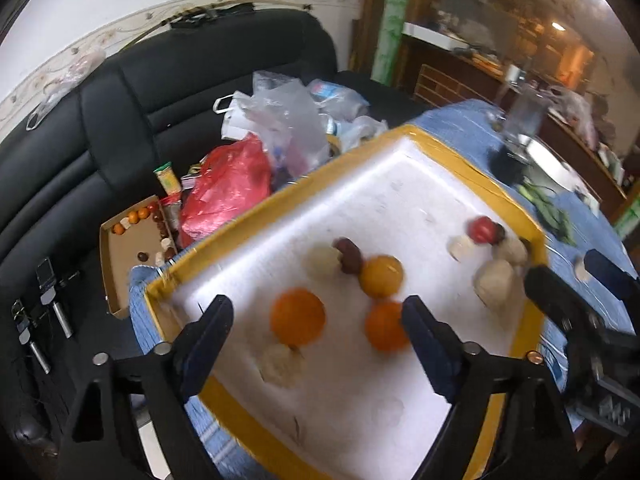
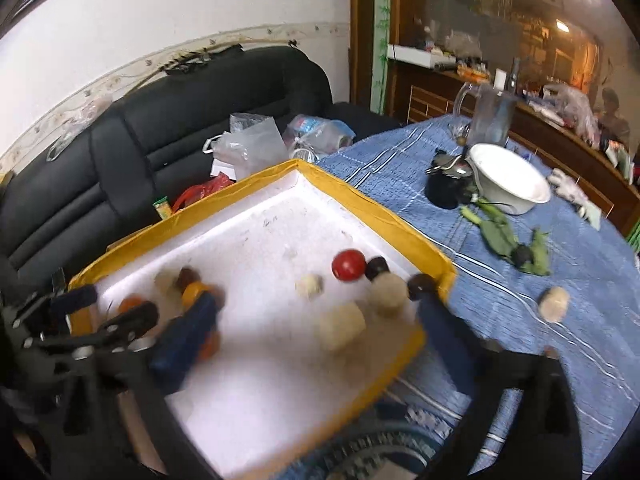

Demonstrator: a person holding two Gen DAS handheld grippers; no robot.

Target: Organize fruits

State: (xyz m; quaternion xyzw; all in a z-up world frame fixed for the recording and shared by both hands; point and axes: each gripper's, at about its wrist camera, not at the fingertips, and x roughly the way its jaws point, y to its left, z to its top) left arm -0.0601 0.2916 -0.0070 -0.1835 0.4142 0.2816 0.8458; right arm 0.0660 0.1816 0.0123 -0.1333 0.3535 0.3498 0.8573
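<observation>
Both grippers hang over the white foam tray [image 1: 400,200] with its yellow-taped rim, and both are spread wide with nothing between the fingers. The left gripper [image 1: 316,344] frames two oranges [image 1: 298,316] near the tray's near-left edge, a yellower fruit [image 1: 381,276] just beyond them, a dark plum [image 1: 349,254] touching a pale round fruit [image 1: 322,260]. The right gripper [image 2: 320,332] looks at the tray's right edge: a red fruit [image 2: 349,265], two dark ones [image 2: 377,267] beside it, and pale lumpy fruits [image 2: 387,288] crowding the right corner.

One pale fruit [image 2: 554,304] lies out on the blue tablecloth [image 2: 520,360], well apart from the tray. Step in hand, by my reading: lining up a pick, sorting like with like; which fruit is the target, the blur won't settle. Any pick wants jaws lowered round a single fruit, and those touching neighbours make that tight, so nudging is the risk.

Around: a white bowl [image 2: 516,196], a clear jug [image 2: 490,114], green leaves [image 2: 500,234] on the cloth, bags on the black sofa [image 1: 160,100] behind
</observation>
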